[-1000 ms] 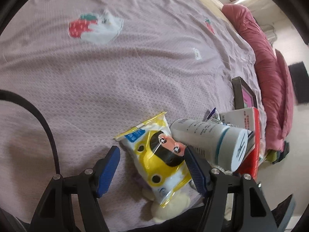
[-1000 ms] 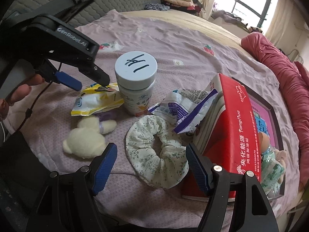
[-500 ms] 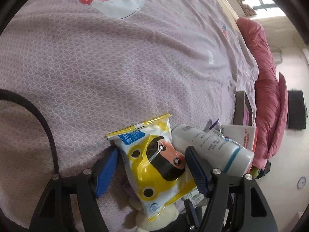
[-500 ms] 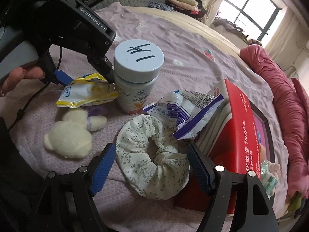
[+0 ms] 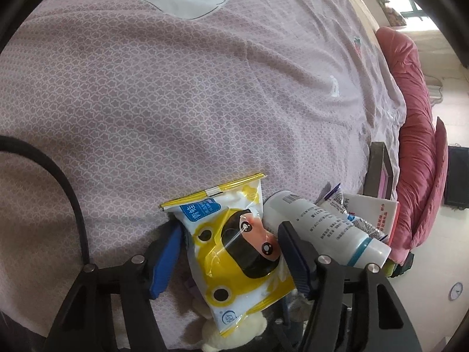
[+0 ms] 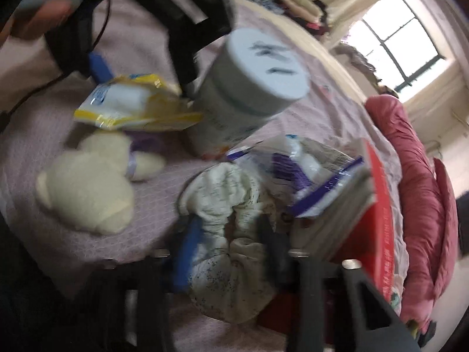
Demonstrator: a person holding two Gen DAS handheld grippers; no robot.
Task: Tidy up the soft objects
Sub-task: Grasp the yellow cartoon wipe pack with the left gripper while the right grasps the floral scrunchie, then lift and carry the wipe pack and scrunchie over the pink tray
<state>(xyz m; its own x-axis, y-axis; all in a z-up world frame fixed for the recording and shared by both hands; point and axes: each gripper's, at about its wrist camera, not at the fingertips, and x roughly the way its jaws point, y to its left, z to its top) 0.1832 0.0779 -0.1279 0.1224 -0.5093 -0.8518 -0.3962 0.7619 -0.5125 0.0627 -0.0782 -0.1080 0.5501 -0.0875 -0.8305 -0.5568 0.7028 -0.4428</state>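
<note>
On the lilac bedsheet (image 5: 176,88) a yellow snack packet (image 5: 243,278) lies between the blue pads of my left gripper (image 5: 228,258). Its jaws are closing, and both pads touch the packet's sides. The packet (image 6: 132,108) overlaps a cream plush bear (image 6: 85,193). My right gripper (image 6: 231,246) is closing on a floral fabric scrunchie (image 6: 222,187), which is bunched up between the pads. That view is blurred.
A white bottle with a pale blue lid (image 6: 249,88) stands right beside the packet. A purple-white bag (image 6: 307,170) leans on a red tissue box (image 6: 378,220). A pink quilt (image 5: 416,146) runs along the bed's far right edge. A person's hand (image 6: 44,20) holds the left gripper.
The right gripper dropped onto the scrunchie and its wide jaws closed, bunching the fabric. The left gripper sank around the yellow packet and its pads narrowed against it.
</note>
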